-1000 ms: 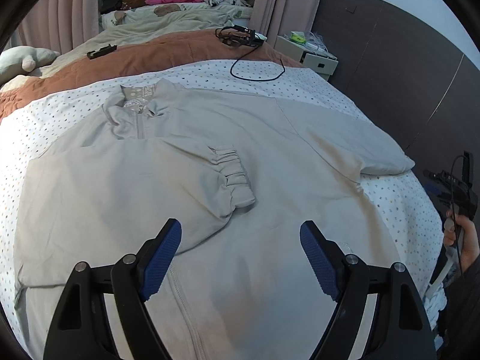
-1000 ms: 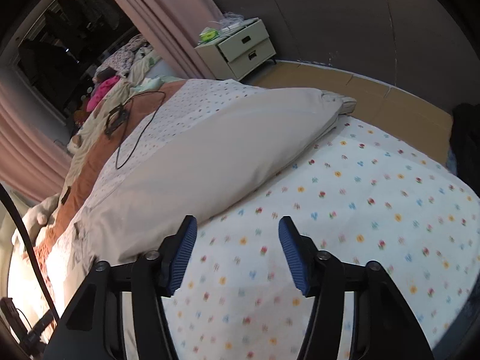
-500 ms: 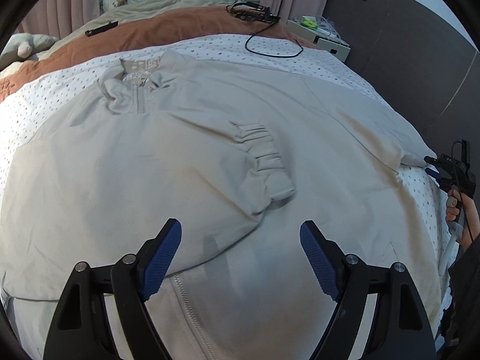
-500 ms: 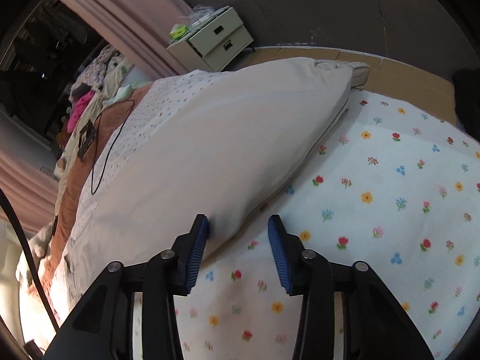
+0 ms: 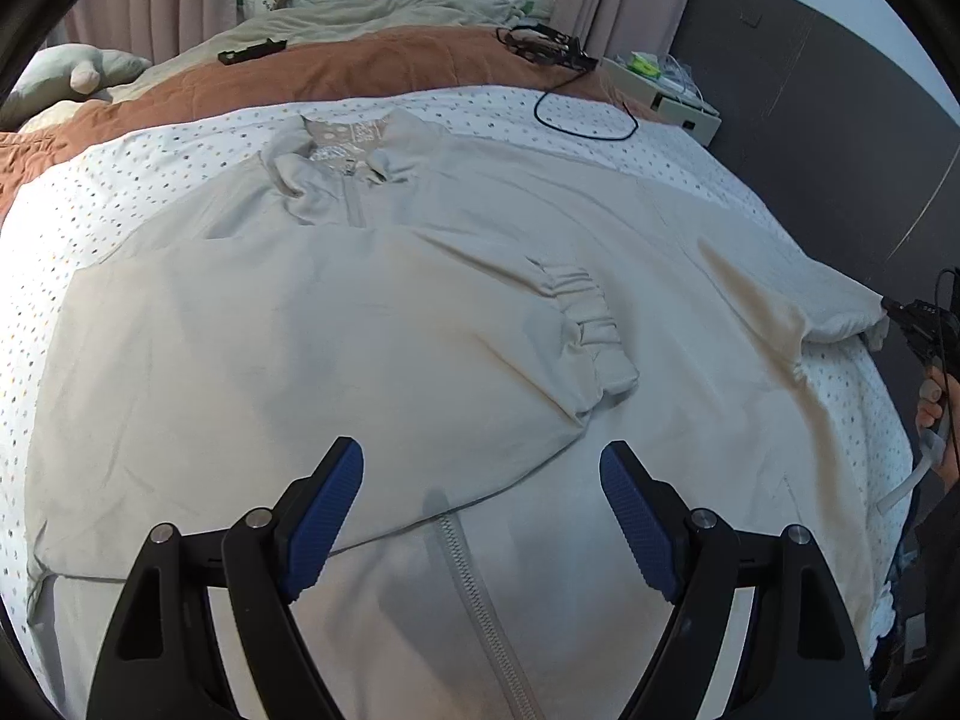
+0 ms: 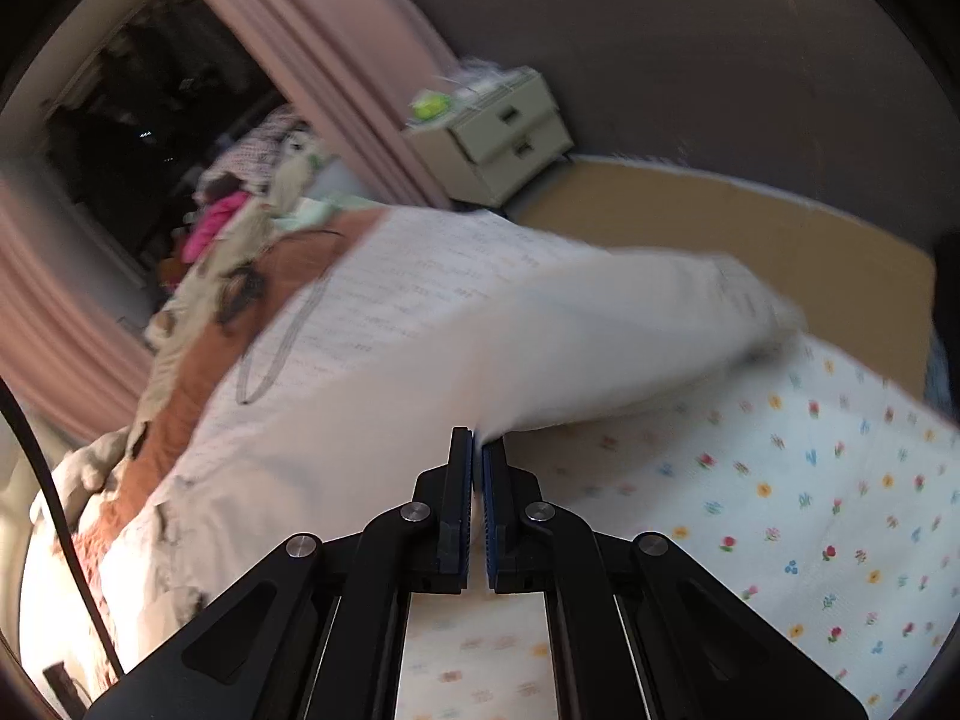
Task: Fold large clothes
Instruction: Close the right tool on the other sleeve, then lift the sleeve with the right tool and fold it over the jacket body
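Flower-print bedding (image 5: 150,180) carries the grey jacket (image 5: 360,330), spread flat. Right gripper (image 6: 478,450) has just closed, pinching the right sleeve (image 6: 600,348), which runs ahead and rightward from it. Left gripper (image 5: 480,480) hovers wide open, empty, over the folded left sleeve (image 5: 588,324).

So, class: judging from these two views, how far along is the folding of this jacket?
Done: one sleeve lies folded across the jacket front. In hand: the right tongs have just closed on the other sleeve edge; the left tongs hover open. Left: fold that sleeve in, then the body.
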The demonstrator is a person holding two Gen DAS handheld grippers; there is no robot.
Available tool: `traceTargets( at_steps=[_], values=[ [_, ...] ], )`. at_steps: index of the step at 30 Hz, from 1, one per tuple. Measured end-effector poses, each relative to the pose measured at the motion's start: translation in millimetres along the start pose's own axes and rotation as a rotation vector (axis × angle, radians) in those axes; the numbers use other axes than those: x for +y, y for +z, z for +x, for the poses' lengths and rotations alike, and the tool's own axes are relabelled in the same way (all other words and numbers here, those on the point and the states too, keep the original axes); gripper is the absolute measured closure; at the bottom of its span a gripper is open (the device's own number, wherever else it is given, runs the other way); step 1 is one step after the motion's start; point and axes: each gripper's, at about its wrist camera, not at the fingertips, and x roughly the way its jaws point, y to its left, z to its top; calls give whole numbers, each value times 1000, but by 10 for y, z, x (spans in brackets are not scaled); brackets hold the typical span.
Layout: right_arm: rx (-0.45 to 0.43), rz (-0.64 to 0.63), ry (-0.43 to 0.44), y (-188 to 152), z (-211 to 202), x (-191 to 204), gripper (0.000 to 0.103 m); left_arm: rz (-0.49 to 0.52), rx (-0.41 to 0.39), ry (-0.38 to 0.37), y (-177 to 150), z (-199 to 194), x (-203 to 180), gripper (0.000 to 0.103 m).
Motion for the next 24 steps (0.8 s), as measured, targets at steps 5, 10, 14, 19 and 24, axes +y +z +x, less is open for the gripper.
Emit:
traceTargets(
  at_steps=[5, 10, 14, 19, 24],
  values=[
    [-64, -146, 90, 59, -472, 666, 103, -18, -36, -10, 14, -285, 105, 21],
    [-95, -270, 176, -26, -869, 1318, 103, -38, -76, -23, 0, -588, 265, 21],
    [-63, -254, 97, -83, -957, 1522, 103, -59, -89, -22, -48, -762, 421, 21],
    [-4, -159, 37, -175, -806, 1324, 103, -62, -76, -7, -82, -835, 535, 21],
    [41, -89, 1, -211, -529, 980, 86, -49, -69, -11, -78, -775, 497, 21]
  ],
)
